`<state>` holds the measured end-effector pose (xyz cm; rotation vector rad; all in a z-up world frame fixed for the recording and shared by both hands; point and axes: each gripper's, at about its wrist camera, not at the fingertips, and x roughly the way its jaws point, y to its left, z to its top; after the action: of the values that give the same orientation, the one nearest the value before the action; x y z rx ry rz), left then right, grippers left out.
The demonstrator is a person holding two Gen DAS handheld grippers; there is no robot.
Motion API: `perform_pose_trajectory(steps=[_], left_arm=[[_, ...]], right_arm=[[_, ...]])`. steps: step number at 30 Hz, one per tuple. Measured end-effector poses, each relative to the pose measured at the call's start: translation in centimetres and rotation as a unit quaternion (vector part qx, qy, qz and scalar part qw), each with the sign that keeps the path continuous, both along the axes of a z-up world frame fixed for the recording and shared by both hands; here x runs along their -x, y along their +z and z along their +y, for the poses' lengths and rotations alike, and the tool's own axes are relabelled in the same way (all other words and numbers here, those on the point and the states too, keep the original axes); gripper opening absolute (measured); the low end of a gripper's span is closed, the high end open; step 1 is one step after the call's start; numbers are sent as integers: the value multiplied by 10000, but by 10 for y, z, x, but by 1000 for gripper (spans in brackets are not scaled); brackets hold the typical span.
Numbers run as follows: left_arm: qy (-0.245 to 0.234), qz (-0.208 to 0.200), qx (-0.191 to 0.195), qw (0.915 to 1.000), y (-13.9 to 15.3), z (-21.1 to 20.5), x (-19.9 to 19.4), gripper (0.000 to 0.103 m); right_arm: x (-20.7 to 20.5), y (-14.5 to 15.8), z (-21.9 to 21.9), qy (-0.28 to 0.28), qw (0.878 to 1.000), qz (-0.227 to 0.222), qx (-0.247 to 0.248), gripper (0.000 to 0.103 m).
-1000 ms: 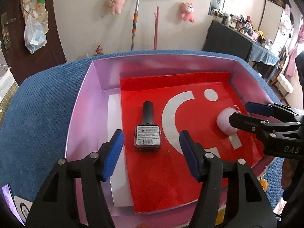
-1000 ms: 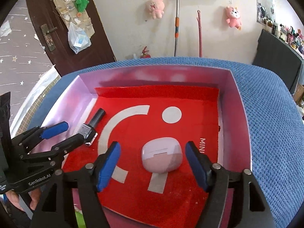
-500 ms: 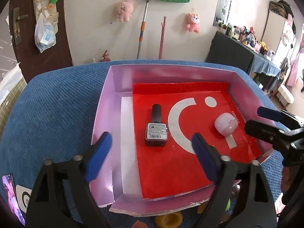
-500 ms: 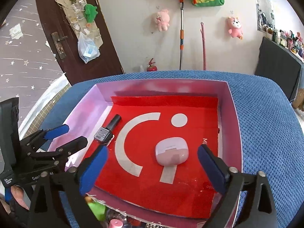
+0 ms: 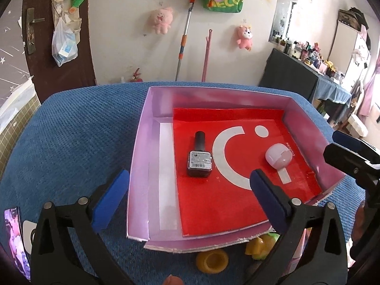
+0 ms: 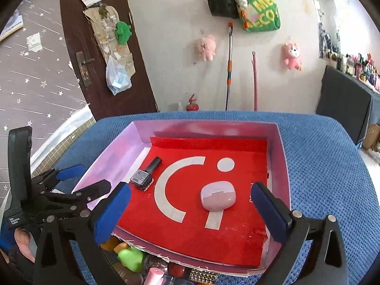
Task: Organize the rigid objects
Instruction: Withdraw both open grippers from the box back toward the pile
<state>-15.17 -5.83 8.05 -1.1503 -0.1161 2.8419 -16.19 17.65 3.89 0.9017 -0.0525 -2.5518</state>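
Observation:
A shallow pink box [image 5: 142, 154] with a red liner lies on the blue cloth. Inside, a dark nail polish bottle [image 5: 199, 159] [image 6: 142, 178] lies flat on the left and a pink earbud case [image 5: 277, 155] [image 6: 217, 196] rests on the right. My left gripper [image 5: 187, 185] hovers in front of the bottle, its jaws opening, with nothing pressed between them. My right gripper [image 6: 190, 192] is open, back from the case and not touching it. Each gripper also shows at the edge of the other's view: the right gripper [image 5: 342, 147] and the left gripper [image 6: 78, 180].
Small toys peek out under the box's near edge: a yellow cup [image 5: 212, 261], a green figure [image 6: 130, 258] and other bits. A phone [image 5: 16, 237] lies at the near left. Blue cloth [image 5: 71, 142] surrounds the box. A person's hand [image 6: 22, 244] holds the left gripper.
Both grippers widened their jaws and drew back and upward from the box. The bottle and the earbud case stay lying on the red liner.

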Motion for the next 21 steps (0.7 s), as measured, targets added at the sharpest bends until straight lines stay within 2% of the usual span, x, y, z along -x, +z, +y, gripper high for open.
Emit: perform_pose_trajectory(steps=[10,21], left_arm=[[18,224,39,9997,13,4,-24,103],[116,499,227,9984,13,13,-47,103]], right_arm=[[-38,15,0,-106,9975,700,-85,103],[-65,13,3,-126,9962,857,-126,103]])
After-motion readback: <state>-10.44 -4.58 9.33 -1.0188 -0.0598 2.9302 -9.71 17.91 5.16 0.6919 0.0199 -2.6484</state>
